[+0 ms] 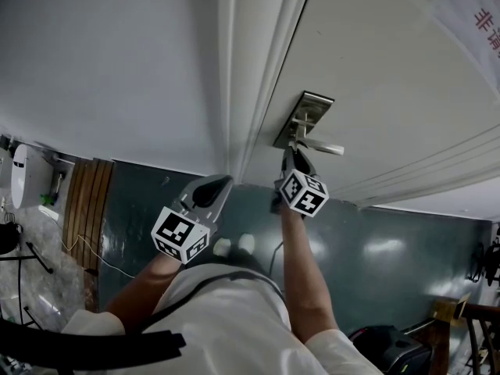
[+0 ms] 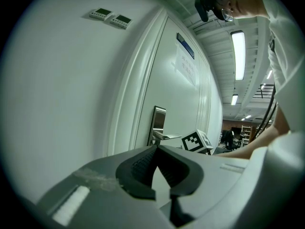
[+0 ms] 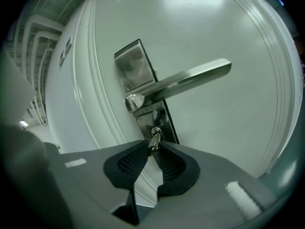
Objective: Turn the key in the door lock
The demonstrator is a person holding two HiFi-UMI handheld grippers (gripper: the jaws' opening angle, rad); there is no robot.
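A silver lock plate (image 3: 138,80) with a lever handle (image 3: 186,80) is on the white door (image 3: 228,23). A small metal key (image 3: 153,140) sticks out of the keyhole below the handle. My right gripper (image 3: 152,148) is shut on the key's head, the pads pressing it from both sides. In the head view the right gripper (image 1: 293,158) reaches up to the lock plate (image 1: 303,117). My left gripper (image 1: 219,184) hangs by the door frame, left of the lock. Its jaws (image 2: 156,148) meet at the tips with nothing between them. The lock plate (image 2: 157,122) shows beyond it.
The white door frame (image 1: 242,76) runs between wall and door. A paper notice (image 1: 476,22) hangs on the door at the upper right. A wooden panel (image 1: 86,201) and cables lie on the floor at the left. A dark bag (image 1: 391,350) sits at the lower right.
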